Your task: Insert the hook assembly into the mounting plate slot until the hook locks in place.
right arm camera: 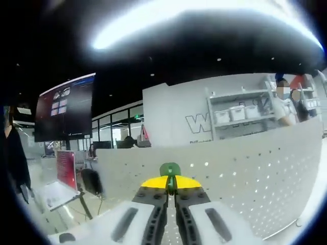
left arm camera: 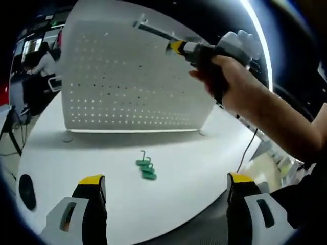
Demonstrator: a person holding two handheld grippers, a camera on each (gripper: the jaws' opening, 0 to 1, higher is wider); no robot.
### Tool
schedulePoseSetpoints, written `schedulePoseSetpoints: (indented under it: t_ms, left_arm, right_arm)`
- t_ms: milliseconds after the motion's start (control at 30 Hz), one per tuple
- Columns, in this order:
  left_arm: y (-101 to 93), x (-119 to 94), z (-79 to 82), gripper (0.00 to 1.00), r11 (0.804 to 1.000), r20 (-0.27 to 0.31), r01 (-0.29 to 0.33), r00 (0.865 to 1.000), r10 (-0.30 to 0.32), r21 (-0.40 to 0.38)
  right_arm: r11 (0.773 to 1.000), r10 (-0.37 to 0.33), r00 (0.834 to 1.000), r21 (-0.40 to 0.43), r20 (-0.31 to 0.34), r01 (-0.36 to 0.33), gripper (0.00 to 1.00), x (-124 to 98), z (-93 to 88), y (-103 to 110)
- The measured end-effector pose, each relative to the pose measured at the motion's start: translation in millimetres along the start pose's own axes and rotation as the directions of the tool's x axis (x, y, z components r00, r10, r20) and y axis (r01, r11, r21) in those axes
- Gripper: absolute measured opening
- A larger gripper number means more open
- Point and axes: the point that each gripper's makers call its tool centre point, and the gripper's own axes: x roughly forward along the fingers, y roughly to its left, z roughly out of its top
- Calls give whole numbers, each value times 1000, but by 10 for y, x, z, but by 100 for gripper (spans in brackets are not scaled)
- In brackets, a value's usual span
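The white pegboard (left arm camera: 127, 76) stands upright on the white table (left arm camera: 102, 153). A hand holds my right gripper (left arm camera: 176, 47) up against the board's upper right part. It is shut on a hook assembly (left arm camera: 153, 30), whose thin rod reaches toward the board's top edge. In the right gripper view the right gripper (right arm camera: 171, 182) is shut on the green hook assembly (right arm camera: 170, 169), with the pegboard (right arm camera: 245, 173) just behind it. A few spare green hooks (left arm camera: 145, 168) lie on the table before the board. My left gripper (left arm camera: 166, 181) is open low over the table, nothing between its jaws.
The table's front edge (left arm camera: 204, 217) runs just behind my left jaws. A cable (left arm camera: 249, 148) hangs off the right side. A dark oval object (left arm camera: 26, 191) lies at the left. People, desks, a screen (right arm camera: 64, 107) and shelves (right arm camera: 235, 115) fill the room beyond.
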Motion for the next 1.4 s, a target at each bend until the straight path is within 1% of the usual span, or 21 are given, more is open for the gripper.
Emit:
schedulePoseSetpoints:
  t_ms: [167, 267, 300, 333, 367, 433, 533, 600, 667, 800, 867, 967, 1033, 1100, 1233, 1267, 1300, 1367, 1400]
  left_arm:
    - [40, -23, -29, 98, 1000, -4, -11, 1000, 11, -16]
    - [53, -25, -21, 98, 1000, -1, -13, 1000, 13, -19]
    - [87, -14, -27, 98, 1000, 0, -16, 1000, 16, -23]
    - [114, -11, -44, 98, 999, -7, -19, 1000, 19, -32]
    - [139, -19, -58, 97, 999, -11, -23, 1000, 23, -39]
    - [166, -47, -61, 97, 999, -9, -31, 999, 31, -41]
    - [206, -66, -66, 97, 998, -8, -41, 999, 41, -44]
    - [221, -66, -64, 97, 998, -8, -43, 999, 43, -52]
    - [218, -61, -63, 97, 998, -12, -40, 999, 40, -55]
    - [225, -65, -64, 97, 998, -16, -50, 999, 49, -34]
    - [224, -74, -79, 97, 998, -18, -48, 999, 47, -41]
    - [267, -75, -136, 96, 997, -29, -55, 998, 54, -55]
    - [289, -70, -149, 96, 996, -29, -57, 998, 56, -65]
    - [296, -64, -136, 96, 995, -22, -57, 998, 55, -82]
    - [293, -46, -120, 95, 995, -20, -54, 998, 53, -80]
    - [297, -41, -117, 95, 995, -20, -54, 998, 53, -80]
    - [299, -35, -115, 95, 995, -20, -53, 998, 51, -81]
    - [291, -18, -127, 95, 996, -26, -45, 999, 43, -79]
    - [287, -10, -131, 95, 996, -28, -43, 999, 40, -78]
  right_arm:
    - [999, -30, 999, 24, -14, 30, 0, 183, -39, -96]
    - [998, -49, 999, 44, -21, 50, 0, 224, -64, -160]
    - [997, -53, 998, 48, -21, 53, 0, 240, -69, -170]
    - [998, -48, 999, 41, -23, 49, 0, 270, -87, -158]
    - [999, -42, 999, 2, -27, 42, 0, 296, -111, -150]
    - [999, -50, 998, 7, -31, 50, 0, 324, -145, -168]
    - [997, -69, 997, 15, -22, 70, 0, 346, -135, -210]
    - [998, -69, 998, -11, -13, 69, 0, 354, -124, -186]
    - [997, -76, 997, -16, -6, 76, 0, 346, -124, -184]
    - [996, -84, 996, -3, 1, 84, 0, 366, -150, -182]
    - [996, -92, 996, 11, 2, 92, 0, 392, -158, -197]
    - [993, -103, 995, 54, 4, 103, 0, 427, -196, -227]
    - [993, -111, 994, 47, 4, 111, 0, 439, -199, -244]
    - [992, -110, 994, 59, 11, 109, 0, 442, -188, -241]
    - [993, -117, 993, 34, 12, 117, 0, 459, -223, -239]
    - [991, -121, 992, 54, 16, 120, 0, 457, -213, -246]
    - [986, -128, 992, 105, 9, 126, 0, 456, -221, -247]
    - [987, -138, 990, 85, 6, 137, 0, 465, -213, -248]
    - [987, -150, 989, 54, 6, 149, 0, 471, -219, -243]
